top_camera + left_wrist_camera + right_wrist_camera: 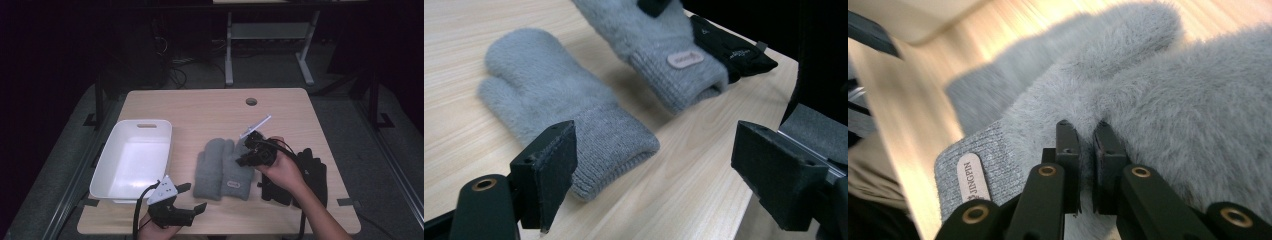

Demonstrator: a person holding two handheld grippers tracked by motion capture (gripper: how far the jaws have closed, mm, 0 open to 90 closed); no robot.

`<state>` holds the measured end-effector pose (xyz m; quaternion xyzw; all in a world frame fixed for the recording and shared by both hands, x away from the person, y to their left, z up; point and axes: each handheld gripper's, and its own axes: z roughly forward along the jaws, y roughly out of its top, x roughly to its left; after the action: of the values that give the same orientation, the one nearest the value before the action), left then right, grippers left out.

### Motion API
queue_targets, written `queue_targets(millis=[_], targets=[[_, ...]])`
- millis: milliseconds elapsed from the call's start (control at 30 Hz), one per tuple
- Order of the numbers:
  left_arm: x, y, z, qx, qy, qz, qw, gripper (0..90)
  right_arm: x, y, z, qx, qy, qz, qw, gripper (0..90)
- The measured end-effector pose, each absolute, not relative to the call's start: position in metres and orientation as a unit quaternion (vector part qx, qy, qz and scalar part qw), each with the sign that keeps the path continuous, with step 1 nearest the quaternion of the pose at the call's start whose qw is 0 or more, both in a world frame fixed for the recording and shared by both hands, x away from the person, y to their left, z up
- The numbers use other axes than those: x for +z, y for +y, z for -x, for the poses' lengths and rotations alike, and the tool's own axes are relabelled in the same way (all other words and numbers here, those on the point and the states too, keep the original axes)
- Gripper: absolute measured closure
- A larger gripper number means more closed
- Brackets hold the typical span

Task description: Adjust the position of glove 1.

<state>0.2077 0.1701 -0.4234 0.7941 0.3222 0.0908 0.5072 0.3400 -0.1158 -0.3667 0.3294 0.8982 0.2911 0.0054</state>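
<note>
Grey mitten with the brand tag is pinched in the right gripper, whose jaws are closed on a fold of its fleece; it sits near the middle of the worktop, lifted at the fingertip end. The second grey mitten lies flat just beside it. The left gripper waits at the near edge, jaws wide and holding nothing.

Risk: the pinch takes only surface pile, so the mitten could slip out under its own weight. The hanging cuff may also drag the flat mitten or the black gloves.

The right gripper view confirms the pinch. The left gripper view shows the cuff clear of the worktop. The high view locates the white bin at the left edge.
</note>
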Motion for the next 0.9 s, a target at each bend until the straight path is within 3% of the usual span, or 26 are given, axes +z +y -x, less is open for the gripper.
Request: queue_targets(millis=[333,900], targets=[[-0.421,0.174,-0.207,0.099,0.332,-0.787,0.510,18.4,-0.347,-0.070,-0.348,0.305,0.902,-0.304,-0.018,84.1],[-0.420,0.180,-0.210,0.102,0.351,-0.777,0.512,19.8,-0.370,-0.029,-0.367,0.277,0.913,-0.298,-0.039,83.9]])
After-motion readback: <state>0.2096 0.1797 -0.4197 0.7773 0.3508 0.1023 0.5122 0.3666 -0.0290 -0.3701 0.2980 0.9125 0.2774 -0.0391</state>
